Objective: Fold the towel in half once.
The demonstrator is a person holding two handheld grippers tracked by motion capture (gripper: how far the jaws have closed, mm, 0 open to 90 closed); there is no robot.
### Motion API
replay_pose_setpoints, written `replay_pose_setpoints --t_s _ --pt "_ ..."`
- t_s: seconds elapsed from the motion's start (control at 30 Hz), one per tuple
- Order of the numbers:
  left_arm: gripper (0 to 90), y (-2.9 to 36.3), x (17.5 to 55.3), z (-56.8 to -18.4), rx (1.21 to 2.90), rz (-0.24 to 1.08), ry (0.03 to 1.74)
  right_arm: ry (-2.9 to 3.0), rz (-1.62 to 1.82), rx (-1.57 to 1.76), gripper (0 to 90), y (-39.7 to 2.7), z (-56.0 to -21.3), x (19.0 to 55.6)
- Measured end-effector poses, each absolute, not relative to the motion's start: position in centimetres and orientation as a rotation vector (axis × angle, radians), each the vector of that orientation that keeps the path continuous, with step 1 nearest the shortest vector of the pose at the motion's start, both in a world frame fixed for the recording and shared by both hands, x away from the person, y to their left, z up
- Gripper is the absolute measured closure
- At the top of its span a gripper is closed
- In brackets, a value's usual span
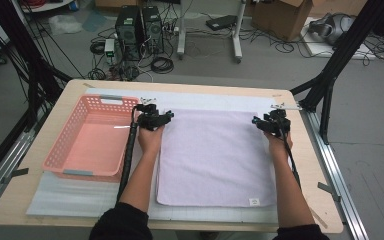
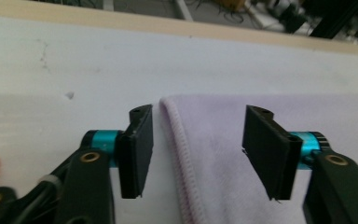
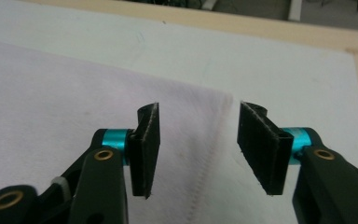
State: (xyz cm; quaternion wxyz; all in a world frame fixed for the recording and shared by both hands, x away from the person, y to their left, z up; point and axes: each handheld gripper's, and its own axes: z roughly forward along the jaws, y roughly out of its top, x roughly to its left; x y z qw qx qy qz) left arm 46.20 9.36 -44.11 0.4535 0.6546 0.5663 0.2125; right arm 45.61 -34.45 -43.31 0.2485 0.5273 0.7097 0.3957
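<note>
Both forearms are stretched forward over the bench (image 1: 40, 200), and each hand is wrapped around a hand-held gripper at a far corner of the lilac towel (image 1: 215, 157). The left hand-held gripper (image 1: 152, 119) is held at the towel's far left corner, the right hand-held gripper (image 1: 275, 122) at its far right corner.

From above, the towel is seen spread flat on a white mat (image 1: 80, 197), with a pink basket (image 1: 87, 140) just beside it on the left and a small label at its near right corner.

In the left gripper view, the jaws of the left hand-held gripper (image 2: 196, 149) are seen apart, with the towel's stitched corner edge (image 2: 182, 154) lying between them, unclamped. In the right gripper view, the right hand-held gripper (image 3: 198, 149) is likewise shown with jaws apart, straddling the towel's corner (image 3: 205, 140), nothing being pressed by the pads.
</note>
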Motion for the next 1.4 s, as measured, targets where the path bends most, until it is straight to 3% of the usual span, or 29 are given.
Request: replay_pose_setpoints --t_s 0.13,0.27,0.4,0.6,0.73,0.83,1.17,1.4 --pt "39.8 9.3 45.9 -44.1 1.678 0.475 1.4 1.946 1.084 1.467 49.1 -35.0 -43.0 45.2" --pt "48.4 8.8 45.2 -44.0 1.752 0.433 1.399 1.994 1.083 1.475 50.3 -35.2 -42.2 44.6" --pt "49.0 9.2 43.8 -44.1 1.723 0.46 1.387 2.051 1.056 1.47 51.8 -35.9 -42.1 43.1" --pt "45.3 9.3 42.0 -44.4 1.735 0.435 1.34 2.17 1.065 1.501 49.4 -36.9 -43.7 41.2" --pt "34.7 9.4 41.1 -45.0 1.749 0.4 1.335 2.186 0.941 1.409 51.6 -36.0 -44.1 40.2" --pt "34.9 9.2 40.4 -44.5 1.797 0.399 1.311 2.103 0.881 1.459 48.9 -36.7 -43.9 39.8" --pt "52.0 8.6 37.6 -42.8 1.872 0.442 1.215 2.101 1.055 1.361 46.3 -36.9 -42.4 35.0" --pt "55.9 8.9 35.9 -44.2 1.955 0.434 1.206 2.13 1.184 1.339 45.2 -36.8 -42.6 32.2"
